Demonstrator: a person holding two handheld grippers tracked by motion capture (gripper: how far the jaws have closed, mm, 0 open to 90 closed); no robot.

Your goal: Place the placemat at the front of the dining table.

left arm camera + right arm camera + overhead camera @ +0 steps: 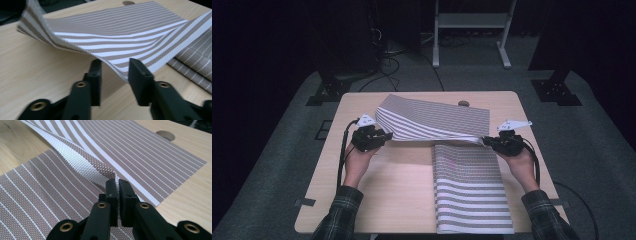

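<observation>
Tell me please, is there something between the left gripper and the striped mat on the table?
Nothing visible. The left gripper has open jaws right at the lifted edge of the upper striped mat, with bare table below. The right gripper pinches that mat's other corner.

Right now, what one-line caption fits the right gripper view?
Right gripper pinches the edge of the upper striped placemat, lifted above the lower striped placemat on the wooden table.

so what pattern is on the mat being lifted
Brown and white stripes on the woven mat, clearest in the left gripper view.
</observation>
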